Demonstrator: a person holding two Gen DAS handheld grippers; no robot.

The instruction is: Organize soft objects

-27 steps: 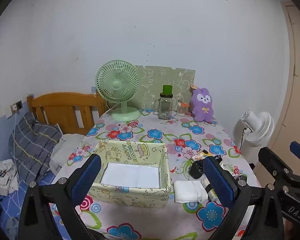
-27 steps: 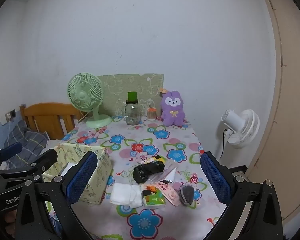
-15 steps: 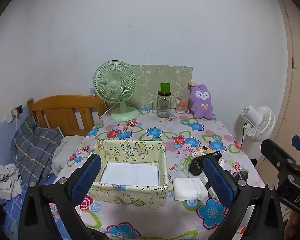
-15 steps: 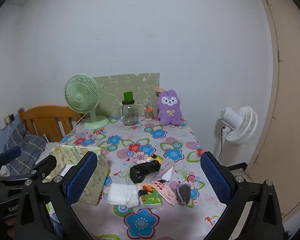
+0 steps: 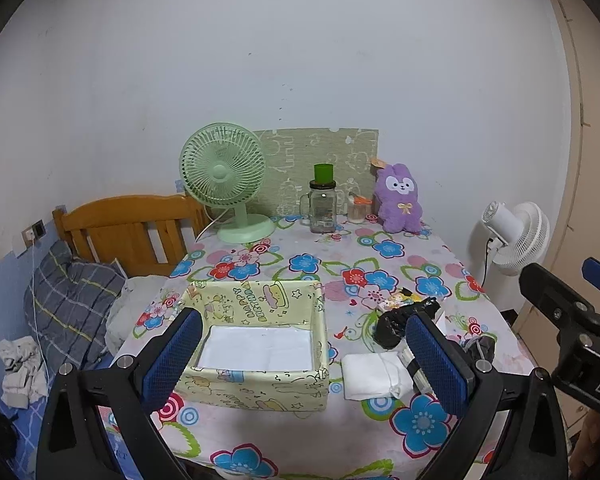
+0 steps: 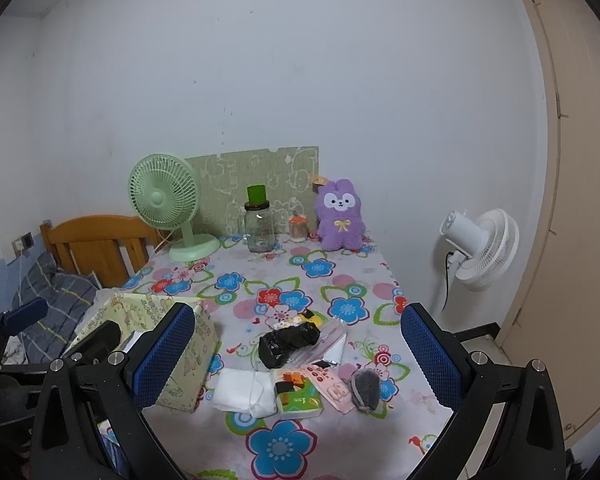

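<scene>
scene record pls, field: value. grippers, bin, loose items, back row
left gripper: open, holding nothing, above the near table edge
right gripper: open, holding nothing
bin: yellow fabric box, near left of the table, white liner, nothing else visible inside
loose items: white folded cloth, black bundle, green packet, pink packet, grey pouch, all right of the box
back row: green fan, jar, purple plush

A table under a flower-print cloth (image 6: 332, 280) carries a yellow-green fabric box (image 5: 256, 384), with a white folded cloth (image 6: 240, 392), black bundle (image 6: 288, 344), green packet (image 6: 300, 398) and grey pouch (image 6: 366, 390) beside that box, and beyond it a green fan (image 6: 168, 204), glass jar (image 6: 259, 228) and purple plush rabbit (image 6: 340, 216).
</scene>
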